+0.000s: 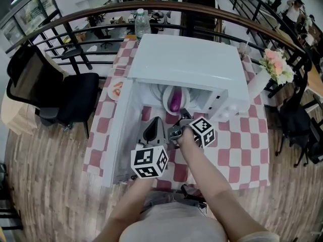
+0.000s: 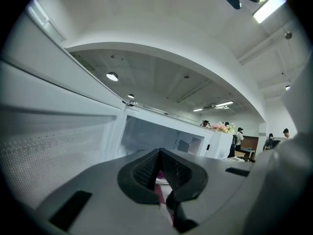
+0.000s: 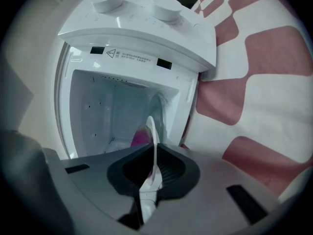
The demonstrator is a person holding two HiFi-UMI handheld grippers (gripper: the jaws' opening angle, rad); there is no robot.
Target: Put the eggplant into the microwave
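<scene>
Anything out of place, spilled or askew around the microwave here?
Nothing spilled or damaged. The plate with the eggplant sits at the open microwave's mouth, held by its rim in the right hand-held gripper.

Open microwave [image 1: 186, 59] mouth, door [image 1: 118, 130] swung out left, plate [image 1: 165, 103] seemingly filling the entrance

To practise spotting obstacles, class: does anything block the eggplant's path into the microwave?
Nothing visible does. The door stands open, and the eggplant lies on a plate at the microwave's mouth, plate rim in the right gripper's jaws.
</scene>
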